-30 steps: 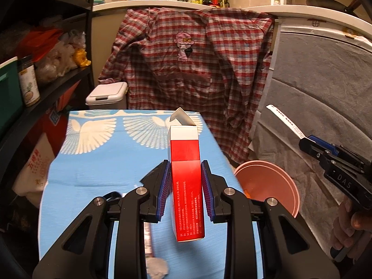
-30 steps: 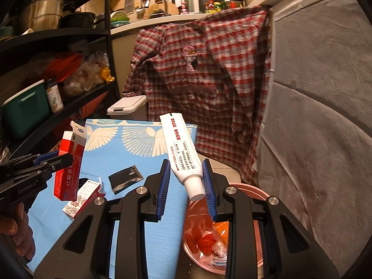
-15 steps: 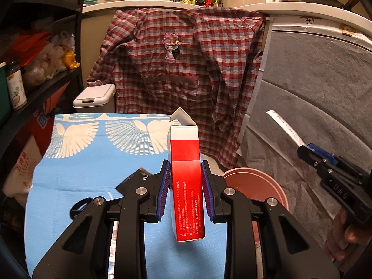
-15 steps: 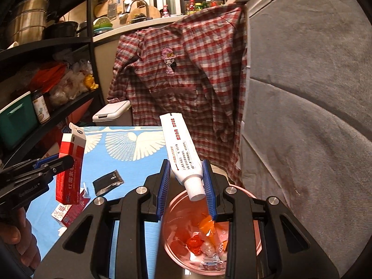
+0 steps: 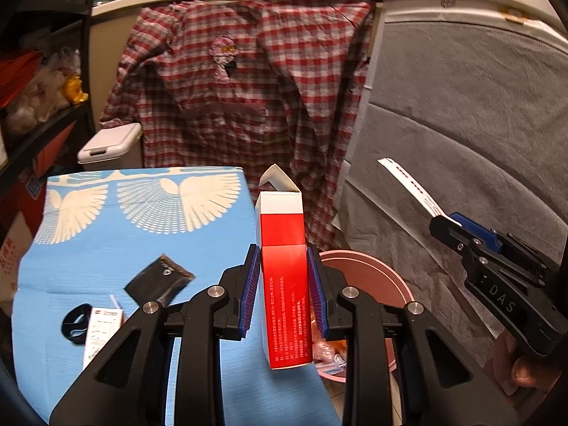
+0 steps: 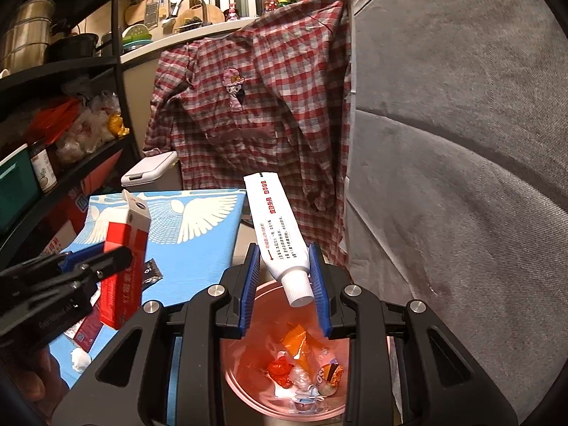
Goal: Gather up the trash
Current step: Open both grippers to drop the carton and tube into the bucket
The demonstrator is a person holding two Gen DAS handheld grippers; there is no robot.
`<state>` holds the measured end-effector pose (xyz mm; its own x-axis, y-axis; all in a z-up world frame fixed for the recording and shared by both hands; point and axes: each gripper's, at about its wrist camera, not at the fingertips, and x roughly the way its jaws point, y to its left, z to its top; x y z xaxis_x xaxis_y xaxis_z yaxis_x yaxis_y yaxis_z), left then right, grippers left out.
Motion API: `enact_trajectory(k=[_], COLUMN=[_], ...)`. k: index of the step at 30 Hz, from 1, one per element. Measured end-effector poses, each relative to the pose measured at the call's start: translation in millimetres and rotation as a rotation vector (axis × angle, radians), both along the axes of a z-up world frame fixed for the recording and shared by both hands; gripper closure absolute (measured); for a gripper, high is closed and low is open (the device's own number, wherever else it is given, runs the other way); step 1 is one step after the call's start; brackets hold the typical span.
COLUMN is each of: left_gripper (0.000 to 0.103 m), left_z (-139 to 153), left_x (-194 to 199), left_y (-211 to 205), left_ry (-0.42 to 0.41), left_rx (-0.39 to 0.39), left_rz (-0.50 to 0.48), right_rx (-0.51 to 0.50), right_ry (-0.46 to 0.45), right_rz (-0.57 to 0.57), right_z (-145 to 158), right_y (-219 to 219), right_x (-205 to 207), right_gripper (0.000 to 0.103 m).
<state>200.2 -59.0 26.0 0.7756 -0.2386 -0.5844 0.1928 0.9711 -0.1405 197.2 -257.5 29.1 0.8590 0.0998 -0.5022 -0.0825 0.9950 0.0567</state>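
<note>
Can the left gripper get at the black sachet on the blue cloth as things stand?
Probably not: the left gripper is shut on the red carton. Nothing covers the black sachet, so dropping the carton first would free it.

- Table (image 5: pixel 106 248): covered with a blue cloth printed with white wings.
- Black packet (image 5: pixel 159 280): lies flat, mid-table.
- Black band (image 5: pixel 76 323): touches the small white-and-red carton (image 5: pixel 101 333).
- White crumpled wad (image 6: pixel 80 360): near edge.
</note>
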Motion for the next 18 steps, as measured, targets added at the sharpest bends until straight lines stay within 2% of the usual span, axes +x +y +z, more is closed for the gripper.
enact_trajectory(k=[9, 18], left_gripper=[0.076, 0.076], left_z=[-17.3, -33.0], left_x=[9.8, 20.8], left_y=[-22.2, -47.2], left_ry=[0.054, 0.096], left_rx=[-0.003, -0.007], left_rz=[-0.107, -0.156], right_rx=[0.002, 0.009], right_ry=[0.075, 0.153], right_rz=[-0.039, -0.063], right_z=[-12.6, -26.5], right_y=[-17.7, -28.6], right_x=[14.3, 25.3], right_gripper=[0.074, 0.074])
